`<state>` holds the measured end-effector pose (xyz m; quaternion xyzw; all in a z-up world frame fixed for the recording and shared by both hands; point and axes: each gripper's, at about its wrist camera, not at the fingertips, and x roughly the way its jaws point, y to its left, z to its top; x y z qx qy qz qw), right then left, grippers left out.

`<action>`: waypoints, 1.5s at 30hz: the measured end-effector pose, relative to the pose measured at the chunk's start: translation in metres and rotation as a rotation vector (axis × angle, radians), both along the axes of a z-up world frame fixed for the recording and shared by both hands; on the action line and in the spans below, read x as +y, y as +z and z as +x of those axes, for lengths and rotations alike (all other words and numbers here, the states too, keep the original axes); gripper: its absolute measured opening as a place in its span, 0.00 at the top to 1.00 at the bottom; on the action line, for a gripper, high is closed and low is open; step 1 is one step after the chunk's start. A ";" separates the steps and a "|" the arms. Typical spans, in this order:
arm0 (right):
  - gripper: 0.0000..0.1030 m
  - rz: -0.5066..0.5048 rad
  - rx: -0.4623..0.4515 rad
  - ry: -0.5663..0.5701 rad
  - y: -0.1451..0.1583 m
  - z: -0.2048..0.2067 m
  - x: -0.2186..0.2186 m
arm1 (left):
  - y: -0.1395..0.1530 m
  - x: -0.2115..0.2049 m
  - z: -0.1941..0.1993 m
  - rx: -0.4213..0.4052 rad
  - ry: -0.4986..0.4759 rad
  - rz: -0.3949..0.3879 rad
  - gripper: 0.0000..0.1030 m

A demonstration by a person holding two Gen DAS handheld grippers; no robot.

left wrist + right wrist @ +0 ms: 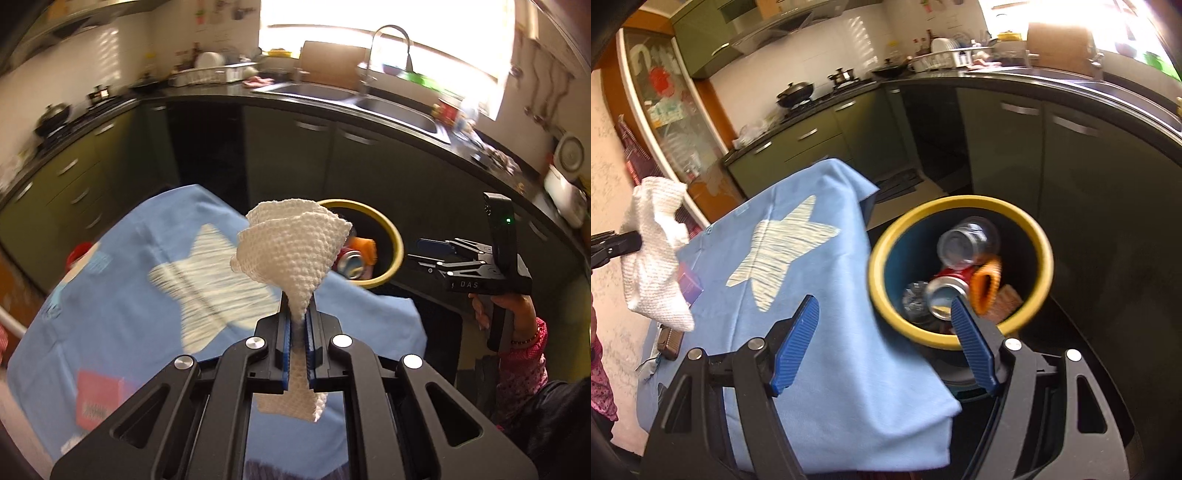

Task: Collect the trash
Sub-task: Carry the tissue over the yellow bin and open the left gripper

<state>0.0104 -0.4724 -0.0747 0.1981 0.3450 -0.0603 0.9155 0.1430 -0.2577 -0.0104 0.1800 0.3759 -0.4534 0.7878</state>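
White paper towel (286, 251) pinched in the left gripper (298, 321), jaws closed tight on its narrow middle. Long axis runs along the fingers: wide crumpled fan flares past the tips toward 12 o'clock, a short tail hangs out behind the pads at 6. It's held in the air over the blue cloth (122, 295), just short of the bin; in the right wrist view the same towel (655, 254) sits at 9 o'clock, well apart from the bin.

Yellow-rimmed bin (960, 273) stands beside the cloth edge, at 1 o'clock from the towel in the left view. Inside: red soda can (947, 291) lying on its side, open mouth facing the camera, clear plastic cup (967, 240) tipped above it, orange item (986, 286) at the can's 3 o'clock.

Right gripper (886, 343) empty, blue pads spread wide, hovering near the bin's rim at 6 o'clock.

Cloth is light blue with a pale star (779, 251), draped over a table. Kitchen around: green cabinets (1004, 144), black countertop (258, 94), steel sink (369, 99) under a bright window, wok (796, 92) on the stove. Frames motion-blurred.
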 end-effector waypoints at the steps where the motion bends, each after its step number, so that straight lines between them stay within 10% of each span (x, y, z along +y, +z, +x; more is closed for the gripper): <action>1: 0.32 0.002 0.000 -0.015 -0.001 -0.004 -0.005 | -0.004 -0.014 0.002 0.010 -0.021 0.004 0.93; 12: 0.32 0.053 0.006 -0.144 -0.017 -0.040 -0.058 | -0.064 -0.202 0.046 0.075 -0.135 0.071 0.93; 22: 0.31 0.087 -0.004 -0.165 -0.026 -0.046 -0.070 | -0.108 -0.271 0.081 0.088 -0.032 0.076 0.75; 30: 0.30 0.087 -0.018 -0.151 -0.022 -0.047 -0.064 | -0.095 -0.248 0.088 0.099 0.010 0.006 0.40; 45: 0.30 0.033 -0.014 -0.029 -0.007 -0.018 -0.033 | 0.004 -0.062 0.030 -0.023 0.175 -0.170 0.32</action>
